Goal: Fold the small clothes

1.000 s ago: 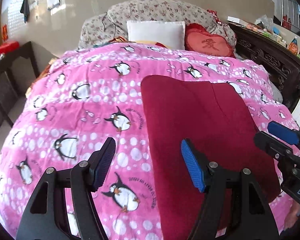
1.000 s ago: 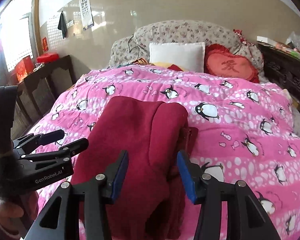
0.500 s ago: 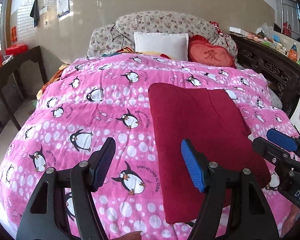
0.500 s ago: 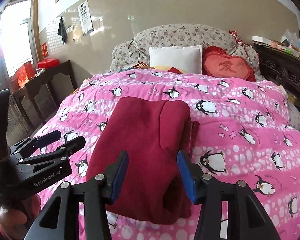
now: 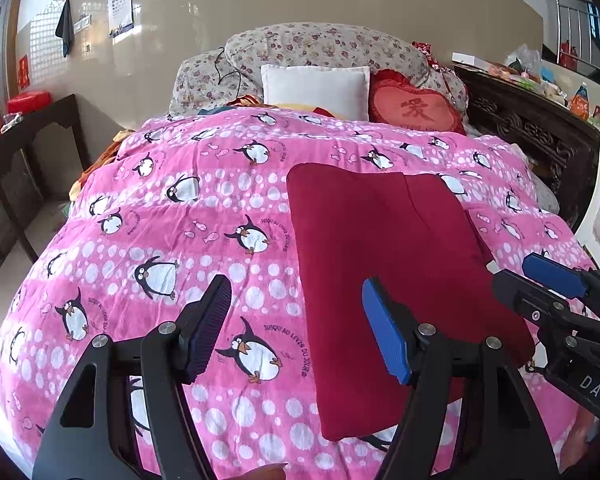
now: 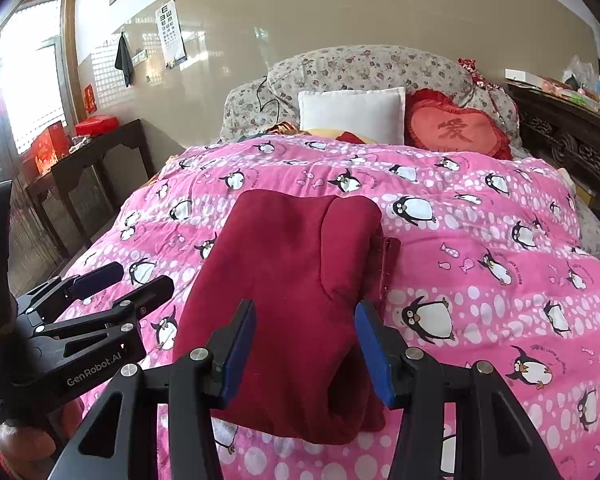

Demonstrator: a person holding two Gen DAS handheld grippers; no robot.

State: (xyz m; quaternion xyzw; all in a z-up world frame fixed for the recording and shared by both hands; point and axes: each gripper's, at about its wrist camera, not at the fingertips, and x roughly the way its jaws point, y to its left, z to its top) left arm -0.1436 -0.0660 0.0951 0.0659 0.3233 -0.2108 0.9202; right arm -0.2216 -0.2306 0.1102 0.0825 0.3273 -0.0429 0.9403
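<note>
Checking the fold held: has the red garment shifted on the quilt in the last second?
No. The red garment keeps its place beside the same penguin on the quilt.

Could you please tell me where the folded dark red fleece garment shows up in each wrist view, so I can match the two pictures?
Left wrist view: the folded dark red fleece garment lies right of centre on the pink penguin-print quilt, running down to the lower right.
Right wrist view: the garment lies at centre, just left of the middle.
Shared landmark: the red heart-shaped cushion at the bed's head.
</note>
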